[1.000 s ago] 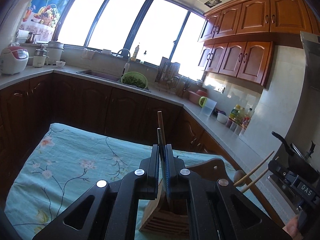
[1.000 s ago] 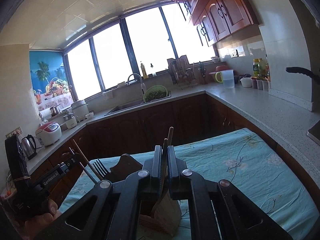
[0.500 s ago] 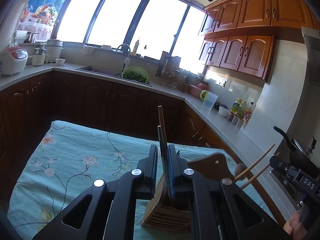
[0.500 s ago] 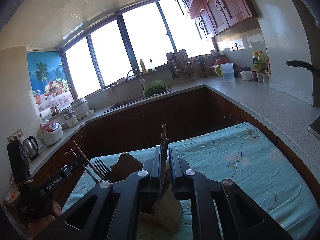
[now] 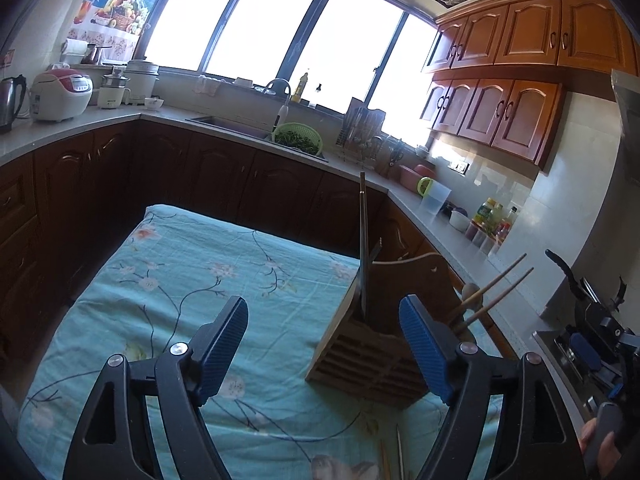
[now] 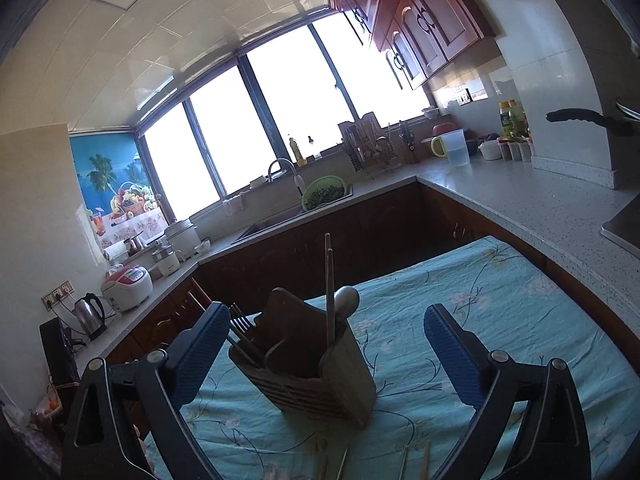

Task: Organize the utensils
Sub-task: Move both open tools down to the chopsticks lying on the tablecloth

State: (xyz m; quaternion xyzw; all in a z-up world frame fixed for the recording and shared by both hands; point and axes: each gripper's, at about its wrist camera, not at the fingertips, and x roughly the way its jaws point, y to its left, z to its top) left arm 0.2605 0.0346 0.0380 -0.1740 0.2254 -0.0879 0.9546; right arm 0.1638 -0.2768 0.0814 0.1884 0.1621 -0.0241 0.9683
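Jaws just sprung apart on both sides: left gripper (image 5: 322,342) wide, empty; right gripper (image 6: 324,350) wide, empty. Wooden utensil holder (image 6: 320,380) upright on the floral tablecloth (image 5: 192,276), chopsticks (image 6: 329,280) standing inside, fork (image 6: 240,322) and spoon (image 6: 346,300) alongside.

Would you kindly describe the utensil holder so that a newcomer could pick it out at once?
Find the table under the turquoise flowered cloth. The wooden holder stands on it, a slatted box with a tall curved back, chopsticks and a spoon sticking up from it. It is the only upright wooden thing on the cloth.
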